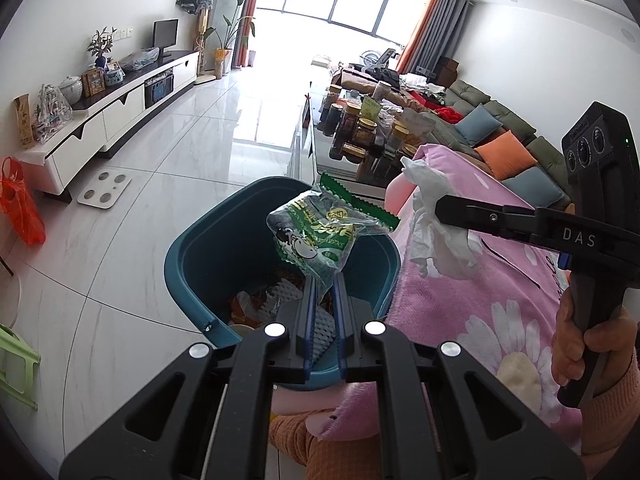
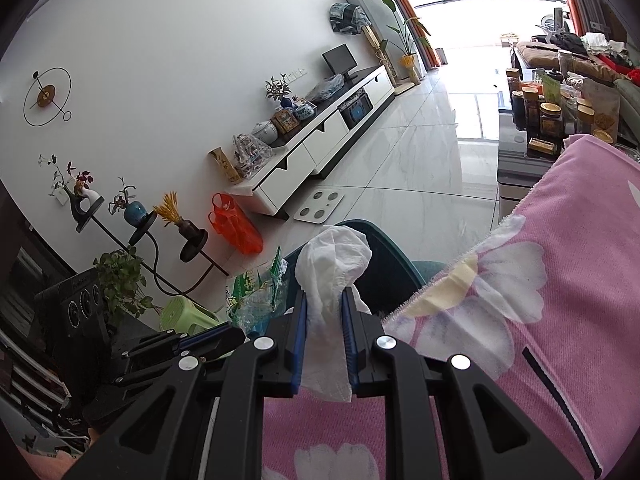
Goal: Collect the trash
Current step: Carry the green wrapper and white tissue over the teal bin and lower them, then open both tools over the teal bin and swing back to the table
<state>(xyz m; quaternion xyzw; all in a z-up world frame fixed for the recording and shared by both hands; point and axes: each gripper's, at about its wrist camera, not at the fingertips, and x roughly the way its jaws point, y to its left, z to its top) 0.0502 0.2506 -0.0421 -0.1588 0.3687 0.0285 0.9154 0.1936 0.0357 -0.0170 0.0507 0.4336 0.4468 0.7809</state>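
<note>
Left gripper (image 1: 323, 280): black plastic arms with long cut-out holes, four round silver screws, two thin fingers lined with blue pads.
Right gripper (image 2: 324, 295): same black arms, same silver screws, blue strips along the fingers.
Right gripper from the side: white letters "DAS" on the black body, three round lenses on top, tiny green light, small silver screw on the finger.
Right hand (image 1: 588, 344): bare skin.
Sleeve (image 1: 612, 416): peach-pink knit with a ribbed cuff.
</note>
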